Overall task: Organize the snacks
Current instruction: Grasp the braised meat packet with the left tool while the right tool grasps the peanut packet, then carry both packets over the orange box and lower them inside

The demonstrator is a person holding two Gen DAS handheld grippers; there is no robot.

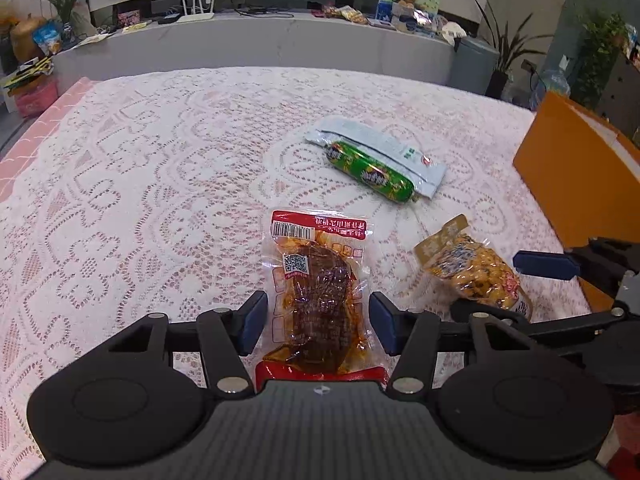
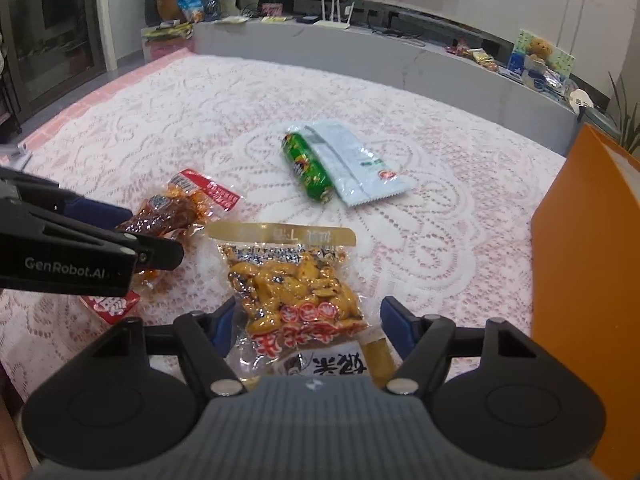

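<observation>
White lace cloth (image 1: 160, 168) over pink covers the table I am working on. My left gripper (image 1: 318, 322) straddles the red-sealed pouch of brown meat (image 1: 316, 288), which lies flat near my edge; its blue pads sit just beside the wrapper's sides, and I cannot tell whether they press it. My right gripper (image 2: 308, 326) straddles the gold-topped pouch of yellow snack pieces (image 2: 296, 280), just right of the meat pouch; left pad at the wrapper's edge, right pad apart, so unclenched. Farther out at mid-table, a green sausage (image 2: 308, 168) lies touching a pale flat sachet (image 2: 352, 164). An orange box (image 2: 588, 260) stands at the right edge.
</observation>
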